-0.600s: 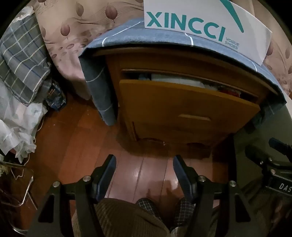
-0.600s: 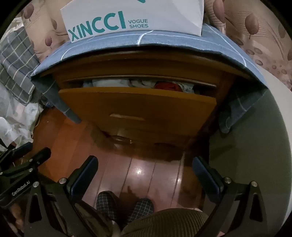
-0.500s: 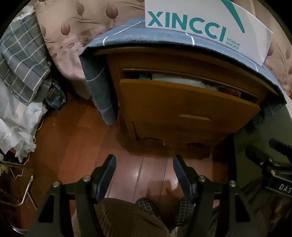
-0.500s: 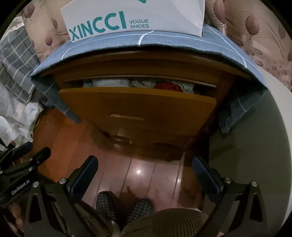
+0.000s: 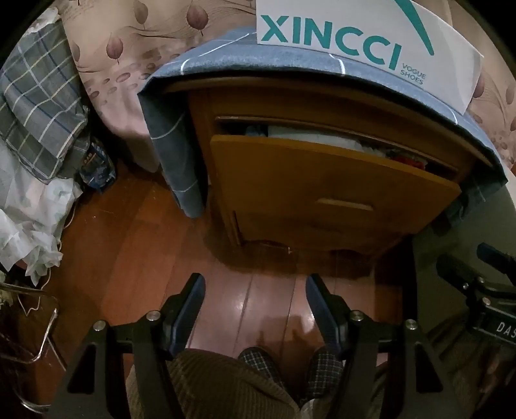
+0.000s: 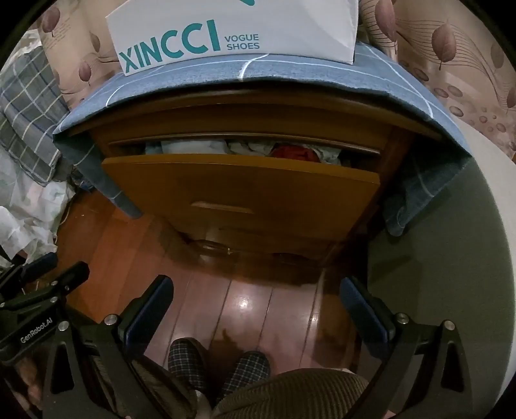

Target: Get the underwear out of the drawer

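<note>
Two handheld grippers are hovering over a reddish wooden floor (image 6: 245,309) in front of a wooden nightstand (image 5: 290,103). The left gripper (image 5: 254,290) is standing empty with its jaws apart; the right gripper (image 6: 256,295) is gaping wider, also empty. Folded underwear (image 6: 293,151), red and white, is lying inside the partly pulled-out drawer (image 6: 238,183), beneath a blue cloth (image 6: 290,71) and a XINCCI shoe box (image 6: 225,29).

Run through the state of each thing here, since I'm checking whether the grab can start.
drawer: pulled partly open
clothes in drawer: heaped, untouched
red garment: lying among them
shoe box: closed, on the cloth
left gripper: open, empty
right gripper: wide open, empty
</note>
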`<state>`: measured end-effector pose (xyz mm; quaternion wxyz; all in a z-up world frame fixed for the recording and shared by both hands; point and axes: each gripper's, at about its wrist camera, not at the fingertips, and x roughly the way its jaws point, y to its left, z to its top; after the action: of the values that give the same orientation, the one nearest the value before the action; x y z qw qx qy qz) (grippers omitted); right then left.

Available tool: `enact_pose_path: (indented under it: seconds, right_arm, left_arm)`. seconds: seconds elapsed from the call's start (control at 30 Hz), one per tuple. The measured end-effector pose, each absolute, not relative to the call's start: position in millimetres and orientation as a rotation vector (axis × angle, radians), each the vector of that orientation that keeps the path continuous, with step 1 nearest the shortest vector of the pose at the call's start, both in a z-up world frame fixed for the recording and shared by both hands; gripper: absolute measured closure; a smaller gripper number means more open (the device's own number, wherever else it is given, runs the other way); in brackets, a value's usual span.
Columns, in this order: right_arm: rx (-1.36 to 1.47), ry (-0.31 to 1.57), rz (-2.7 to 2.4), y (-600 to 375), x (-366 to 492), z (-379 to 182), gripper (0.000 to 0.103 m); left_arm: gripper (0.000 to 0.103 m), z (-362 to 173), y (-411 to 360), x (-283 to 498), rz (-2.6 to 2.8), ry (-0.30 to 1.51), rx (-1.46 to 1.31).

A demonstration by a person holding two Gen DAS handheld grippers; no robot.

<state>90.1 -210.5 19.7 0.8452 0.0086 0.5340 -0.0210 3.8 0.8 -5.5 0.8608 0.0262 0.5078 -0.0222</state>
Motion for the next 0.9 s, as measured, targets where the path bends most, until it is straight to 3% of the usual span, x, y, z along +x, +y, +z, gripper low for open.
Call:
enact_pose_path:
  seconds: [0.9]
  right_arm:
    - [0.036,1.131,-0.042,-212.4,89.3,17.3,0.001]
  left_arm:
    - [0.036,-10.1,-1.6,2.9,-0.039,1.07,0.061]
